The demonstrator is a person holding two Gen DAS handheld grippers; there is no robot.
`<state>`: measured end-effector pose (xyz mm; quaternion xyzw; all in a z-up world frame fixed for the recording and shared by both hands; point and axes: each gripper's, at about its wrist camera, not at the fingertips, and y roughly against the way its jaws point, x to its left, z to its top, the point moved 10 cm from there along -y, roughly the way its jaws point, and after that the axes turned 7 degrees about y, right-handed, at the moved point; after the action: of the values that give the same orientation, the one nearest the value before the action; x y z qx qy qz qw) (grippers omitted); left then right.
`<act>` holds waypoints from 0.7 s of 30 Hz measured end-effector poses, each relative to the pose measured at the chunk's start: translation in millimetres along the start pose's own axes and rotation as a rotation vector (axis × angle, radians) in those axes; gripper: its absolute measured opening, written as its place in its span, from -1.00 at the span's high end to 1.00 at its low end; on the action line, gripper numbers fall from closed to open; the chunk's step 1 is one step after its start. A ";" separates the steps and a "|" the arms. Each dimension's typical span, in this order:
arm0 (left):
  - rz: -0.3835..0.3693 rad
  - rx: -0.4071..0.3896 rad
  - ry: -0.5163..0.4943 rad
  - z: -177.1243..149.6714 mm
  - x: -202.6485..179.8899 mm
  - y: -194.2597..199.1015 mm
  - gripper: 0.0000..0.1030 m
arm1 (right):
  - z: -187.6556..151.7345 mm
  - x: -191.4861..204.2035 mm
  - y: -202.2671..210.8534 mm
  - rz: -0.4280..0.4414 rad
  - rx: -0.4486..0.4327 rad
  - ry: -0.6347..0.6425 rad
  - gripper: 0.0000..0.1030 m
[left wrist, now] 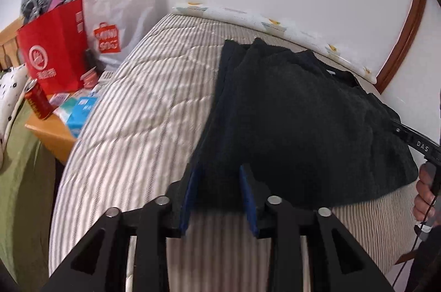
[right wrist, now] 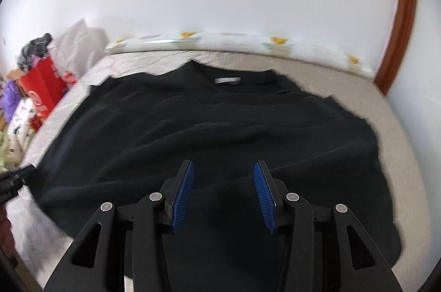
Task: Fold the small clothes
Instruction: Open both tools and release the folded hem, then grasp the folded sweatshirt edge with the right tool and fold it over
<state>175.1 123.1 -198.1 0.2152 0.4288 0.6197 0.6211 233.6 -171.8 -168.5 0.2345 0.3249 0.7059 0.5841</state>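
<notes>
A black fleece garment [left wrist: 297, 121] lies on the striped mattress [left wrist: 143, 110]. In the right wrist view the garment [right wrist: 209, 132] lies spread flat, its white neck label [right wrist: 227, 80] toward the far edge. My left gripper [left wrist: 219, 176] is open, its blue pads either side of the garment's near left edge. My right gripper [right wrist: 223, 168] is open and empty just above the garment's near middle. The right gripper also shows at the right edge of the left wrist view [left wrist: 413, 137], and the left gripper at the left edge of the right wrist view [right wrist: 16, 176].
A wooden bedside table [left wrist: 55, 132] to the left holds a red paper bag [left wrist: 55, 49], a white plastic bag [left wrist: 121, 16], a red can [left wrist: 37, 102] and small boxes. A patterned pillow [right wrist: 234, 41] lies along the white wall. Green bedding [left wrist: 19, 168] is at far left.
</notes>
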 end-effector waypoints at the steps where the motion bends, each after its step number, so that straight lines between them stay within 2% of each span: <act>1: -0.007 0.002 0.010 -4.5 5.4 3.4 0.18 | 0.5 10.9 -0.9 0.017 0.004 0.013 0.12; 6: -0.026 0.024 0.021 -25.5 23.8 15.5 0.15 | -1.2 99.6 1.5 0.065 0.001 0.171 0.11; 10: -0.029 0.029 0.019 -39.6 38.6 24.2 0.15 | -16.2 174.7 6.2 0.155 0.024 0.294 0.09; 13: -0.041 0.029 0.032 -45.2 50.3 30.0 0.14 | -27.5 215.7 14.0 0.153 -0.003 0.411 0.09; 16: -0.063 0.024 0.038 -48.0 57.5 34.2 0.06 | -39.9 243.5 10.7 0.171 0.009 0.489 0.08; 21: -0.101 0.014 0.045 -49.6 61.9 36.3 0.04 | -45.8 262.5 -4.3 0.165 0.037 0.527 0.06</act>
<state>105.8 174.1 -212.4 0.1836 0.4572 0.5893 0.6402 149.4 76.6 -215.4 0.0792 0.4583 0.7817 0.4156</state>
